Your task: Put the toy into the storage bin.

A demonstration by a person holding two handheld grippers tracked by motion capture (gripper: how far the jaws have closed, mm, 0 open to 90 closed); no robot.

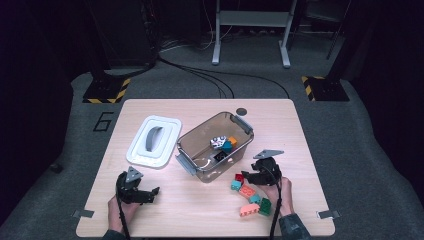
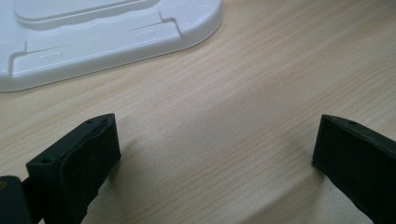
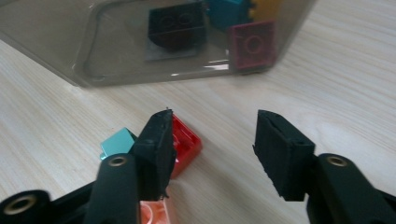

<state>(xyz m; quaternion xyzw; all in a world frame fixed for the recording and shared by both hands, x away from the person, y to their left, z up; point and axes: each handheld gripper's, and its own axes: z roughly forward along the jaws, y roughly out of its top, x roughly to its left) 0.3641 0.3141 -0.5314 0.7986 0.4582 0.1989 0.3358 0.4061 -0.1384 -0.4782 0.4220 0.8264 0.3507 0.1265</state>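
A clear plastic bin stands mid-table with several bricks inside, among them a black one and a maroon one. Loose bricks lie to its right front: red, teal, salmon and green. My right gripper hangs low over this pile. In the right gripper view its jaws stand apart over bare wood, with the red brick just outside the left jaw and the teal brick beyond it. My left gripper rests open near the front left, nothing between its jaws.
The bin's white lid lies flat left of the bin, and its edge is just ahead of the left jaws. A small dark disc sits at the table's far edge. Cables and stands are on the floor beyond.
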